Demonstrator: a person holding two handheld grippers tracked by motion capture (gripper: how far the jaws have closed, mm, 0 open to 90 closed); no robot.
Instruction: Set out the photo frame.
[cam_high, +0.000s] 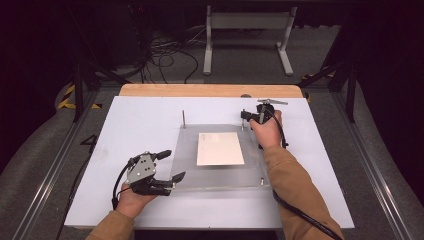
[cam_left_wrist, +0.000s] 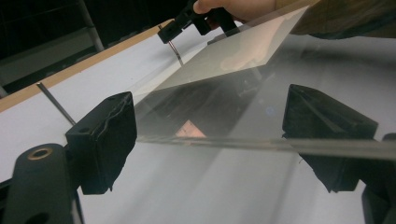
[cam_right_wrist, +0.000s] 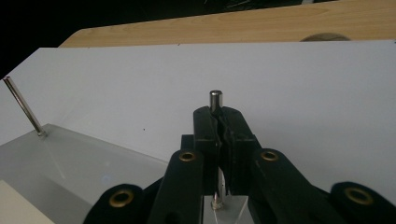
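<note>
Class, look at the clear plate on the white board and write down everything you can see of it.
The clear plate is a square, see-through sheet, acrylic by its look, lying on the white board. Thin metal pins rise at its far corners. A cream sheet sits at its middle. The right gripper clamps one far pin; the left gripper straddles its near-left edge, open.

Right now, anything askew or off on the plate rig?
Slightly. The far-left pin leans rather than standing straight like the pin that the right gripper is shut on. The clear plate lies flat with the white sheet square on it. The left gripper stands open across the plate's near-left edge. No damage visible.
</note>
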